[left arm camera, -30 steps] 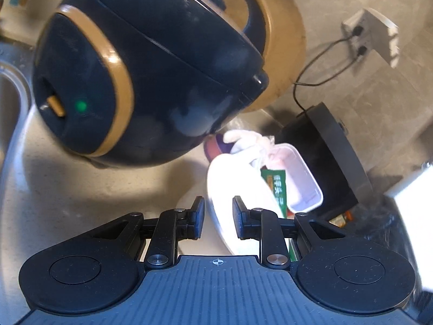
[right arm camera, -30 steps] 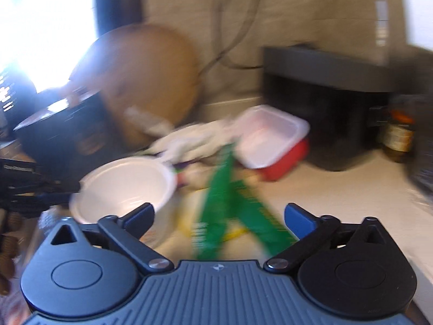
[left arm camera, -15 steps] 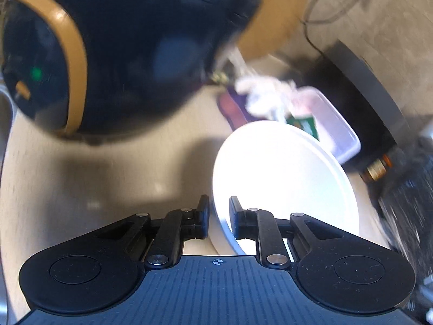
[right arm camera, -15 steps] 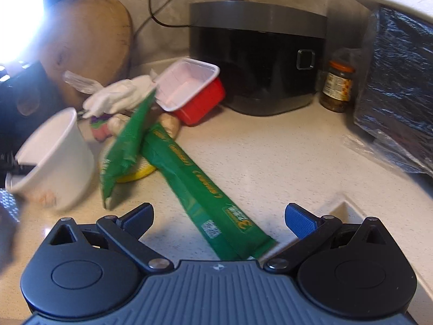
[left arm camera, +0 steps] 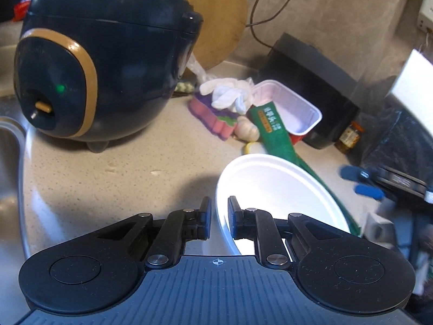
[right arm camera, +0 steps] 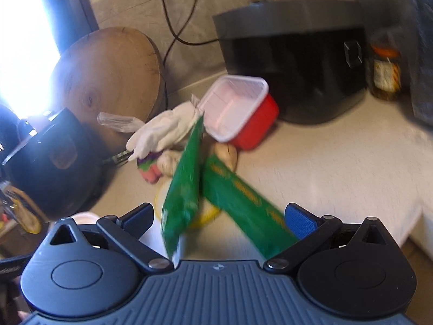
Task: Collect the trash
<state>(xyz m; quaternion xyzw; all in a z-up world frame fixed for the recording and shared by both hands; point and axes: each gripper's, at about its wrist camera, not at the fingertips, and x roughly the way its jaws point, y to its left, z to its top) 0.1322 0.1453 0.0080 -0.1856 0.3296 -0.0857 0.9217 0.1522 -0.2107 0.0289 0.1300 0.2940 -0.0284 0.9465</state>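
A white disposable bowl (left arm camera: pixel 276 189) is tipped on its side on the counter. My left gripper (left arm camera: pixel 217 216) has the bowl's rim between its pads, and its jaws are closing on it. Two long green snack packets (right arm camera: pixel 184 189) lie crossed just ahead of my right gripper (right arm camera: pixel 219 212), which is open wide with nothing pressed. Behind the packets lie a red tray with a white inside (right arm camera: pixel 238 108), a crumpled white glove (right arm camera: pixel 162 132) and a yellow scrap (right arm camera: pixel 205 214). The right gripper's blue pads (left arm camera: pixel 369 191) show at the right of the left wrist view.
A dark blue rice cooker (left arm camera: pixel 102 62) stands at the left beside a sink (left arm camera: pixel 8 162). A round wooden board (right arm camera: pixel 108 81) leans on the wall. A black appliance (right arm camera: pixel 292 62), a jar (right arm camera: pixel 384 73) and a black bag (left arm camera: pixel 400 135) crowd the right.
The left gripper's jaws narrowed onto the bowl's rim and the view rolled upright. The right gripper moved in close over the green packets, still wide open.
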